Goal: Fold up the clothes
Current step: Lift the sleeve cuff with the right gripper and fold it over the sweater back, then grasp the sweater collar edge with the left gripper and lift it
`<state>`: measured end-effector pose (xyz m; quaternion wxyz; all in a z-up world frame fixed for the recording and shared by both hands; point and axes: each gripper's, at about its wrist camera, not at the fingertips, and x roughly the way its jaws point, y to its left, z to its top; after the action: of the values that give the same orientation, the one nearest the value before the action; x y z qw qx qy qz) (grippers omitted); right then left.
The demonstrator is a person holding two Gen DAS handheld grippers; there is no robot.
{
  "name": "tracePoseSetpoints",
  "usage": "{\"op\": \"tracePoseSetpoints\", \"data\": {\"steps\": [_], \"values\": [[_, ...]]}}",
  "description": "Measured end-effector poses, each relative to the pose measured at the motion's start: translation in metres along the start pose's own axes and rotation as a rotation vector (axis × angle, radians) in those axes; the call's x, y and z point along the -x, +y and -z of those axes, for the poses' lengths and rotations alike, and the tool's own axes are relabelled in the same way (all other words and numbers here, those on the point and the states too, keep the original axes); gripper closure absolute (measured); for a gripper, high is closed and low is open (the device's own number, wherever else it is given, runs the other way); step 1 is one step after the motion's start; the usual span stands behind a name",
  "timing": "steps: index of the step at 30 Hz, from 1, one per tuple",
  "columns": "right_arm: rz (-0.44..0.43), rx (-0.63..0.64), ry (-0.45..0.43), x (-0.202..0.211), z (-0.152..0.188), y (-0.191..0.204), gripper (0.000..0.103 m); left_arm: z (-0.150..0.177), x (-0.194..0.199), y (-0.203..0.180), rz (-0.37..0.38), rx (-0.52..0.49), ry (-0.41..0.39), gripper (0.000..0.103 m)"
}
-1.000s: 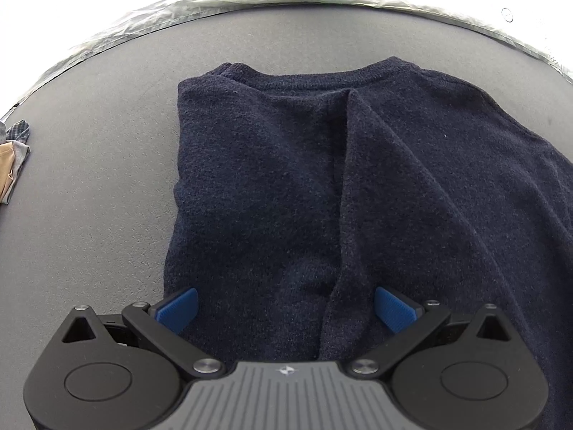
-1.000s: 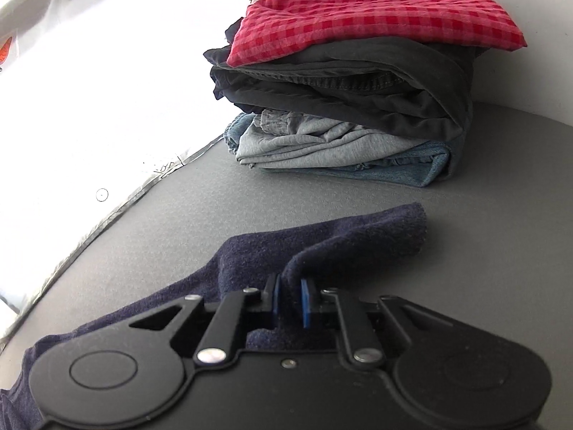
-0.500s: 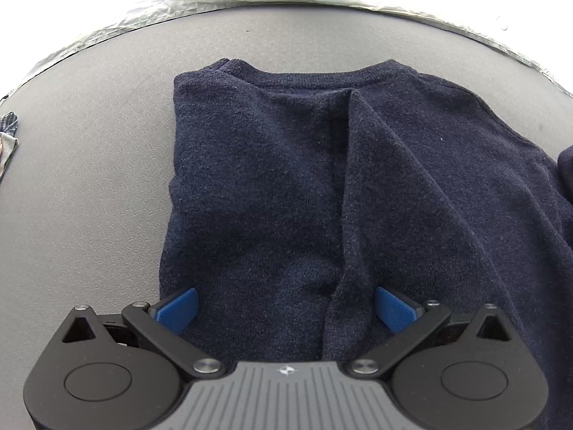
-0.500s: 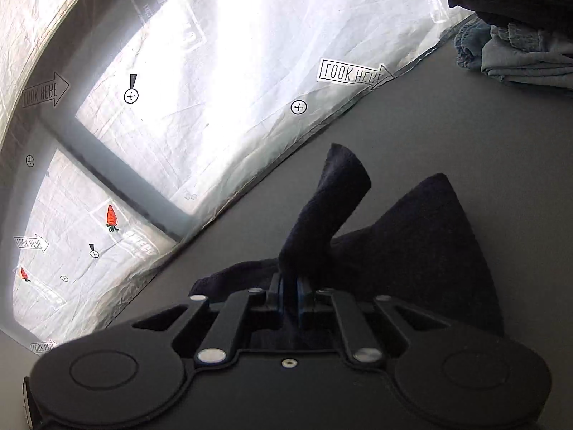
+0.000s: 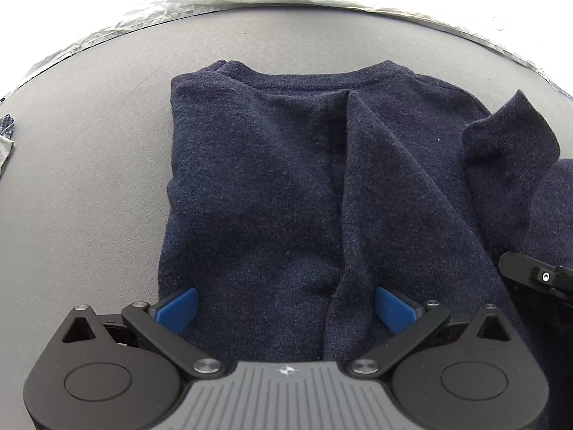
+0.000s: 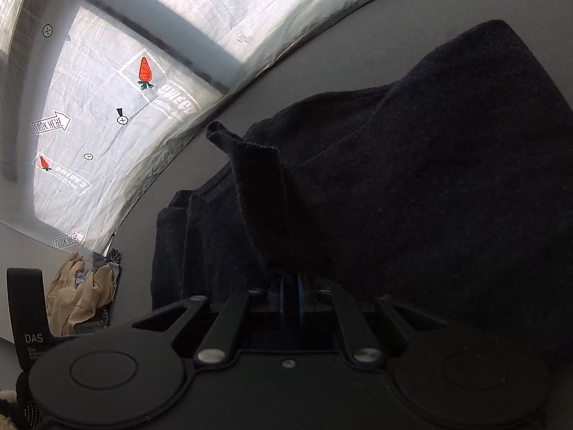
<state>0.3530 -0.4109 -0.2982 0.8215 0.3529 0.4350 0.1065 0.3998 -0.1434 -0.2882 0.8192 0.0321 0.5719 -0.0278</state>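
Spanning a crinkled silver backdrop (image 6: 107, 114), grey tabletop (image 5: 89, 143) beneath sweater (image 5: 268, 179).

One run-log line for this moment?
left claw: open over navy sweater | right claw: shut on sleeve | sleeve raised over sweater body

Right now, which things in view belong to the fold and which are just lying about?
In the job:
- navy sweater
- its sleeve, pinched in the right gripper
- left gripper, jaws open over the hem

Lying about:
- crumpled beige clothes at the table edge
- printed white sheet behind the table
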Motion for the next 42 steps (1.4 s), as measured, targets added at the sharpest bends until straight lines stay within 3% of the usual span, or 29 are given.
{"op": "tracePoseSetpoints", "data": {"steps": [2, 4, 5, 10, 15, 18, 24, 26, 28, 31, 35, 42], "values": [[-0.034, -0.050, -0.005, 0.005, -0.002, -0.005, 0.089, 0.001, -0.001, 0.000, 0.000, 0.000, -0.002, 0.000], [-0.070, -0.085, -0.033, 0.013, -0.006, -0.008, 0.073, 0.001, -0.001, 0.000, -0.001, 0.001, -0.003, 0.000], [-0.085, -0.091, -0.053, 0.018, -0.008, -0.009, 0.071, 0.001, -0.002, 0.000, -0.001, 0.001, -0.003, 0.000], [-0.098, -0.093, -0.130, 0.037, -0.014, -0.009, 0.068, 0.002, -0.003, 0.001, -0.003, 0.002, -0.003, 0.000], [-0.012, -0.104, -0.172, 0.046, -0.017, -0.017, 0.068, 0.004, 0.002, -0.004, -0.039, 0.019, 0.000, 0.000], [0.079, -0.085, -0.216, 0.059, -0.019, -0.022, 0.067, 0.005, 0.014, -0.013, -0.048, -0.039, -0.010, 0.004], [0.228, -0.070, -0.319, 0.091, -0.021, -0.048, 0.065, -0.009, 0.046, -0.034, 0.128, -0.072, -0.073, 0.018], [0.251, -0.074, -0.335, 0.097, -0.022, -0.056, 0.067, -0.017, 0.050, -0.050, 0.148, -0.091, -0.102, 0.031], [0.270, -0.079, -0.348, 0.101, -0.023, -0.062, 0.067, -0.026, 0.049, -0.070, 0.137, -0.129, -0.111, 0.035], [0.316, -0.059, -0.369, 0.100, -0.025, -0.061, 0.064, -0.038, 0.045, -0.089, 0.119, -0.162, -0.123, 0.036], [0.378, -0.035, -0.382, 0.101, -0.025, -0.062, 0.062, -0.053, 0.035, -0.100, 0.118, -0.133, -0.096, 0.033], [0.396, -0.059, -0.361, 0.097, -0.023, -0.069, 0.062, -0.064, 0.027, -0.117, 0.145, -0.140, -0.070, 0.033]]}}
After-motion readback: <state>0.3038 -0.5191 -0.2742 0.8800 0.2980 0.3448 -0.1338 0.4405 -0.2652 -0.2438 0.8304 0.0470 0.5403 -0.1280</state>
